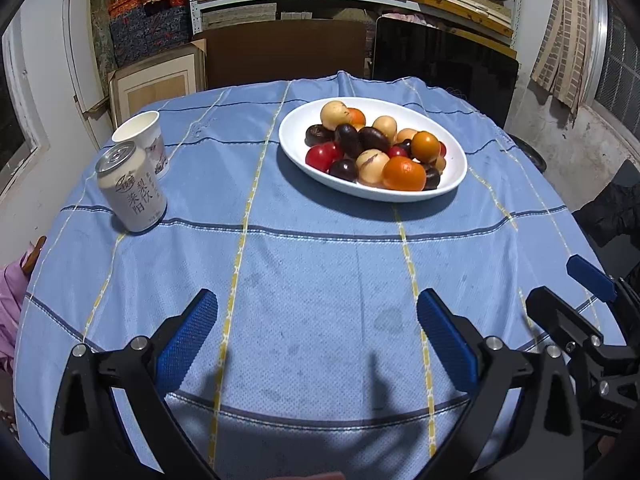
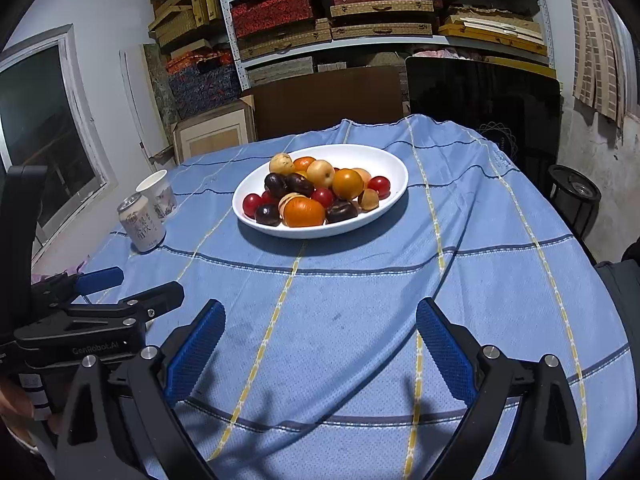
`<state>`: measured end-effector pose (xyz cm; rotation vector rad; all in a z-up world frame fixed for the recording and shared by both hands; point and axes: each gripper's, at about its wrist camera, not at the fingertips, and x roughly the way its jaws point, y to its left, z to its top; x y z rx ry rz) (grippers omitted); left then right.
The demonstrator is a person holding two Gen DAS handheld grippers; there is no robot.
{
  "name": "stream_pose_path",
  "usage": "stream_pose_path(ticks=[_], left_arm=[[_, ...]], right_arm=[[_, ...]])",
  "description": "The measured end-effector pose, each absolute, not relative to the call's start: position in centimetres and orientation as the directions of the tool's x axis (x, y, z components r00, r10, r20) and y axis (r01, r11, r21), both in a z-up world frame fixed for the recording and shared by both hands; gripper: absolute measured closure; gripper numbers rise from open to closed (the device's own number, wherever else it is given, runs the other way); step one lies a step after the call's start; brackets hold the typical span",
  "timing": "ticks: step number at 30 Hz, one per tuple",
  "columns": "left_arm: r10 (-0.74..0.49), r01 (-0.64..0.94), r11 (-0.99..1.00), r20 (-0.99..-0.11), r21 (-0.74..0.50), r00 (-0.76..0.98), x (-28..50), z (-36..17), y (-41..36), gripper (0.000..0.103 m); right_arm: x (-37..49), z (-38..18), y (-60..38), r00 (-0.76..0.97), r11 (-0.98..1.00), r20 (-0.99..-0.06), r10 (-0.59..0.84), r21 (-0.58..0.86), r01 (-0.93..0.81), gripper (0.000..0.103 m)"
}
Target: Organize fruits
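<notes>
A white oval plate (image 1: 456,178) (image 2: 394,162) sits on the far middle of the blue checked tablecloth (image 1: 320,272) (image 2: 360,288). It holds several fruits piled together: oranges (image 1: 404,173) (image 2: 304,211), red ones (image 1: 322,156) (image 2: 252,204), dark purple ones (image 1: 347,140) (image 2: 276,184) and pale yellow ones (image 1: 335,114) (image 2: 282,163). My left gripper (image 1: 317,320) is open and empty, low over the near cloth. My right gripper (image 2: 320,328) is open and empty beside it; it also shows at the left wrist view's right edge (image 1: 576,292). The left gripper shows at the right wrist view's left edge (image 2: 132,288).
A white drink can (image 1: 130,186) (image 2: 141,222) and a paper cup (image 1: 144,136) (image 2: 158,192) stand at the table's left. Behind the table are a brown board (image 1: 280,56), a dark panel (image 1: 440,64) and shelves of boxes (image 2: 360,8). A black round object (image 2: 574,196) is right.
</notes>
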<state>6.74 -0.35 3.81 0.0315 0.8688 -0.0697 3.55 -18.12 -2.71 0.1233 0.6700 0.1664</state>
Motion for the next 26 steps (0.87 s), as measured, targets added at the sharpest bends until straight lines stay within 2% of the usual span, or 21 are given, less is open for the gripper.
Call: stream_pose_path(ticks=[11, 26], left_arm=[[-0.043, 0.082, 0.996, -0.751, 0.015, 0.659, 5.9, 3.9, -0.6, 0.005], [-0.034, 0.078, 0.997, -0.779, 0.02, 0.626, 6.2, 2.3, -0.4, 0.005]], right_arm=[[3.5, -3.6, -17.9, 0.76, 0.982, -0.624, 0.18, 0.155, -0.105, 0.006], [4.4, -4.9, -17.4, 0.738, 0.985, -0.654, 0.167, 0.141, -0.097, 0.004]])
